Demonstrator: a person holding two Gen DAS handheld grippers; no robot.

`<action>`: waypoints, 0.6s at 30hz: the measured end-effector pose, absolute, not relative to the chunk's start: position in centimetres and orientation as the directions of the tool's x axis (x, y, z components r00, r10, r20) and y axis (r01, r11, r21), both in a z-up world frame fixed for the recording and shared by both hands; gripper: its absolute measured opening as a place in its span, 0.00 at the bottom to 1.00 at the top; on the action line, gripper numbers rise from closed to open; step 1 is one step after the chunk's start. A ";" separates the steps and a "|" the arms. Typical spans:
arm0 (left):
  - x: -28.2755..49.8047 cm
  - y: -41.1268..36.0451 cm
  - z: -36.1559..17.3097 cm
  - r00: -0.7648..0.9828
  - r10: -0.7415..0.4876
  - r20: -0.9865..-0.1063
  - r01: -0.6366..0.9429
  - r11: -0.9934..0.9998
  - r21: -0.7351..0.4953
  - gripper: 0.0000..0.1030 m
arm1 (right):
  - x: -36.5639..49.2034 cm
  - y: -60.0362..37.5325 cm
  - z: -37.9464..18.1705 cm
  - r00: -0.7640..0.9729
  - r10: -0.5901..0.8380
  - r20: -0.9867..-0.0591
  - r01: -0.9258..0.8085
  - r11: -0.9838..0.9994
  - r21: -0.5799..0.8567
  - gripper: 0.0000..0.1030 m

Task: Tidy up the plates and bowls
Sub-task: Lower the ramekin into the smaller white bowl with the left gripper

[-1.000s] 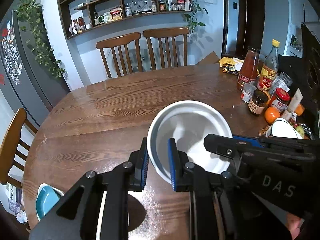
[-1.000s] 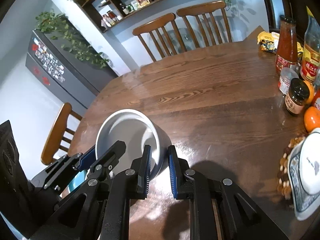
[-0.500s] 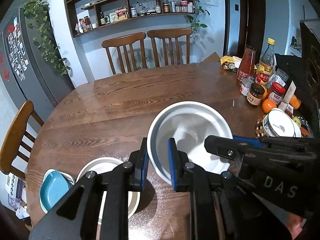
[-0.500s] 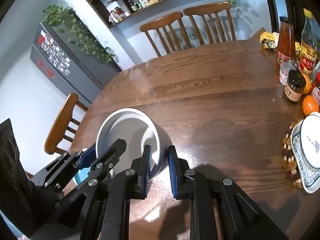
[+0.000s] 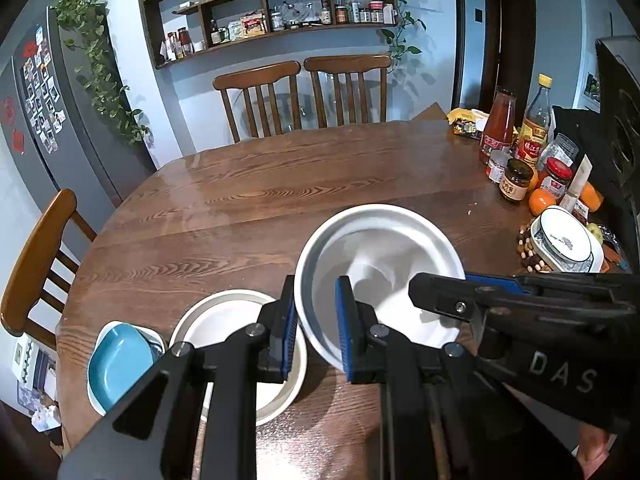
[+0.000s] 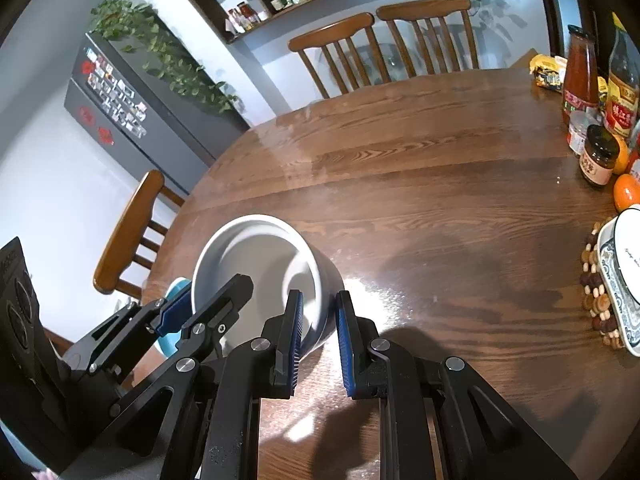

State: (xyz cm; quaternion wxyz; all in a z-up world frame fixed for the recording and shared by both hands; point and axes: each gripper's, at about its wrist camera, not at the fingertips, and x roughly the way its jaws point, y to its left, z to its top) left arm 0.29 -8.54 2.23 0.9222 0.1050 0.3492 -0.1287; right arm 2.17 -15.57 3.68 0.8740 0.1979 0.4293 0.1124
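Note:
A deep white bowl hangs just above the wooden table, carried by both grippers. My left gripper is shut on its left rim, one pad inside and one outside. My right gripper is shut on the opposite rim; in the right wrist view the bowl tilts toward the camera. Below and left of the held bowl, a second white bowl rests on the table, partly hidden by my left fingers. Beside it at the table's edge, a blue dish lies inside a white dish.
Sauce bottles, jars and oranges crowd the right edge. A patterned dish on a beaded mat sits there too. Wooden chairs stand at the far side and the left. A dark fridge is at left.
Both grippers drew back toward the near left side of the table with the bowl held between them. The second white bowl and the blue dish came into view under my left gripper.

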 end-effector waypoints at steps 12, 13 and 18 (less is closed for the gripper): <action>0.8 -5.0 1.8 0.724 -0.121 -0.680 0.247 0.965 0.091 0.15 | 3.2 -12.4 3.4 0.573 0.395 -0.718 -0.076 0.898 0.433 0.18; 0.8 -4.8 1.7 0.723 -0.118 -0.680 0.242 0.966 0.091 0.15 | 3.5 -11.8 3.3 0.567 0.400 -0.720 -0.086 0.898 0.431 0.18; 1.2 -3.4 1.4 0.720 -0.100 -0.687 0.218 0.972 0.087 0.15 | 3.9 -10.5 3.1 0.550 0.411 -0.727 -0.104 0.898 0.428 0.18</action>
